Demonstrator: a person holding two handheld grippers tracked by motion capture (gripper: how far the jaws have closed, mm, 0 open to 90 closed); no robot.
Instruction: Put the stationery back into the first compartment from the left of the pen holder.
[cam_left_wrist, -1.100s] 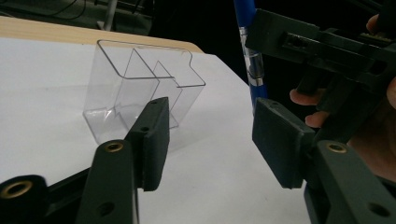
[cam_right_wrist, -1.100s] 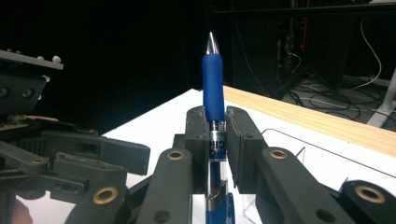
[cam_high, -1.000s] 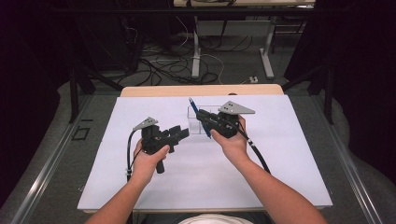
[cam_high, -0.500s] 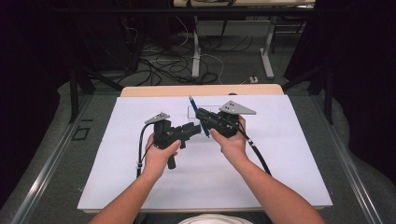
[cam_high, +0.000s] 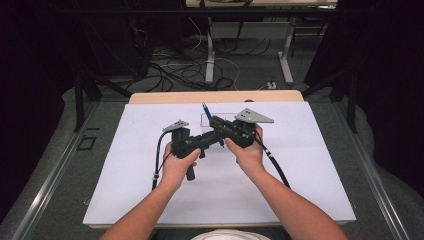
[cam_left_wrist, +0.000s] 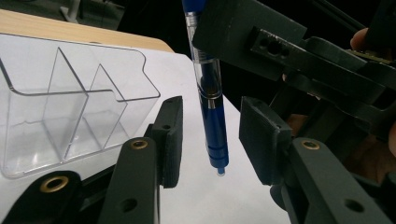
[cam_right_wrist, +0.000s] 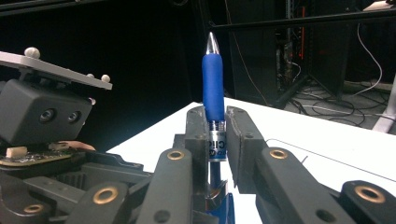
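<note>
Leftward-held left gripper (cam_high: 214, 138) has slid right, jaws narrowing around right gripper's (cam_right_wrist: 217, 140) clamped blue pen (cam_left_wrist: 211, 107).

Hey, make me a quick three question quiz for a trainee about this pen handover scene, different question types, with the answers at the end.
1. True or false: the right gripper is shut on the blue pen.
2. Multiple choice: the lower end of the pen hangs where, relative to the left gripper? A) between its jaws, untouched by either pad B) clamped tight by both pads C) lying flat on the white mat
3. Short answer: what clear item stands on the mat behind the grippers?

Key:
1. True; both pads press the barrel.
2. A; the jaws have just been closing, with gaps left on both sides of the pen.
3. A clear plastic organizer with compartments.
</note>
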